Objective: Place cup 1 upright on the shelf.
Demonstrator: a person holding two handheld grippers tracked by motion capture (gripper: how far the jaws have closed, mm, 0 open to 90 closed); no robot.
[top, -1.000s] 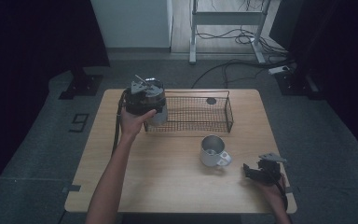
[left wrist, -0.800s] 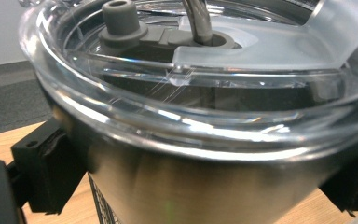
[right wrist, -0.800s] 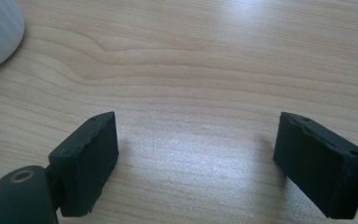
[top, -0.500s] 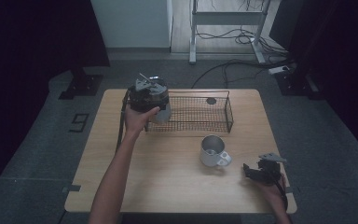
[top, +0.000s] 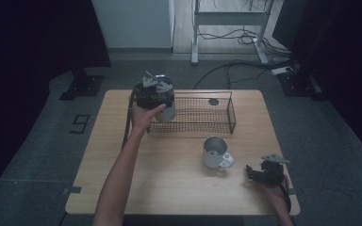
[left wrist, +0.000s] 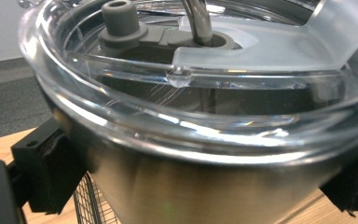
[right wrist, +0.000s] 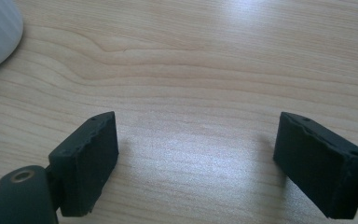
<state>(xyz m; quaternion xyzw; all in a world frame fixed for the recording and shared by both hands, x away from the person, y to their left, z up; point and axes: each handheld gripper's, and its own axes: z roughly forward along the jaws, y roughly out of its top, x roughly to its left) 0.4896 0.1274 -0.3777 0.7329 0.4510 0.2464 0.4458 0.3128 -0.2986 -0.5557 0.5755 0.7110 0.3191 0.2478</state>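
While the left gripper (top: 162, 101) clamps the steel tumbler (left wrist: 177, 186) under its clear lid (left wrist: 261, 60) above the wire basket's (top: 219, 115) left end, smooth metal may slip; right gripper (right wrist: 196, 163) rests open.

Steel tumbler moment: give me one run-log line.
left gripper: shut on steel tumbler | position: over wire basket left end | right gripper: open, empty
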